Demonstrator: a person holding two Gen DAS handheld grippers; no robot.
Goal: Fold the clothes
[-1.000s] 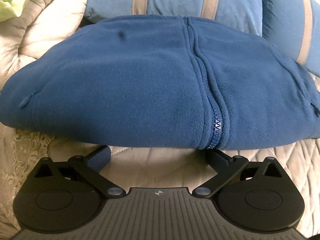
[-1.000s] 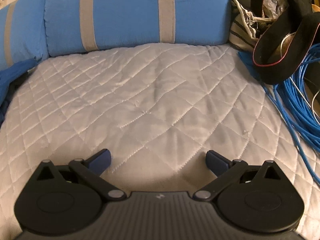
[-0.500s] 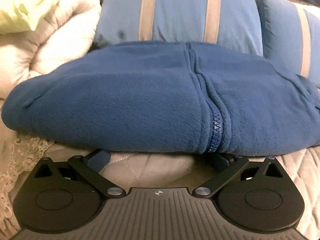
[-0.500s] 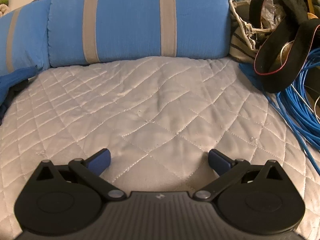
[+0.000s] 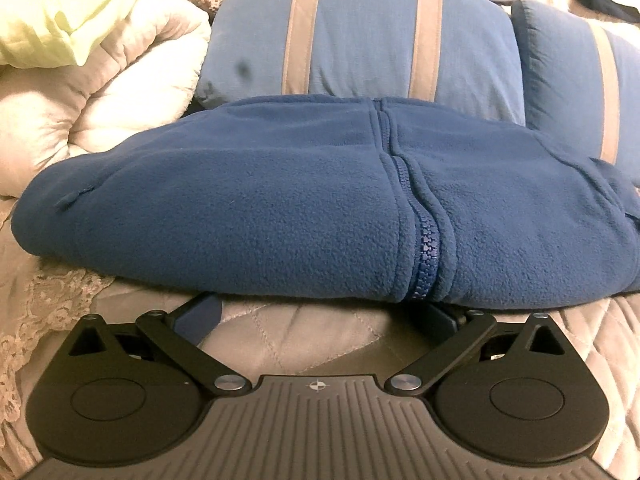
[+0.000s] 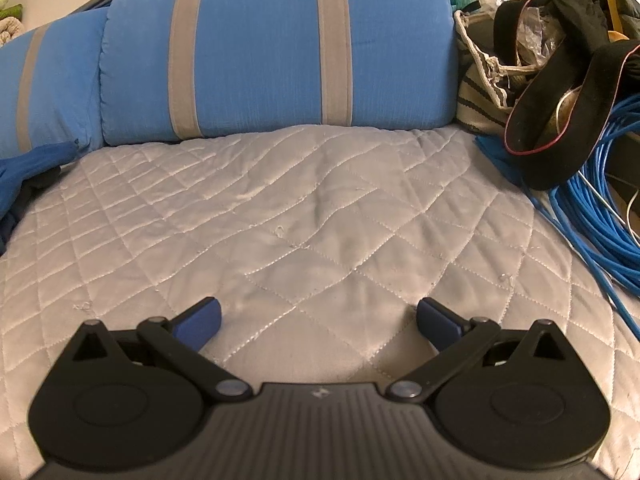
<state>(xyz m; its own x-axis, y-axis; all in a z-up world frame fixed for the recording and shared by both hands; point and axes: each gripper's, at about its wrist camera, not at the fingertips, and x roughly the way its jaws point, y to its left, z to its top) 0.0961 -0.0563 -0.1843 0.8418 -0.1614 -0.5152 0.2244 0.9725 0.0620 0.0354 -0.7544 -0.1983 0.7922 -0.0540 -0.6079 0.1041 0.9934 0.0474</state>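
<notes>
A folded blue fleece jacket with a zipper down its front lies on the quilted bed cover, filling the middle of the left wrist view. My left gripper stands open right at the jacket's near edge, low on the cover; the fleece overhangs and hides its fingertips. In the right wrist view a corner of the same blue fleece shows at the far left. My right gripper is open over bare quilt with nothing between its fingers.
Blue pillows with tan stripes line the back. A white duvet is bunched at the left. At the right edge lie coiled blue cables, a black cap and a striped bag. Grey quilt spreads ahead.
The left gripper has dropped lower and closer to the jacket's near edge, so the fleece now overhangs its fingertips. The right gripper has tilted slightly, staying open over the quilt.
</notes>
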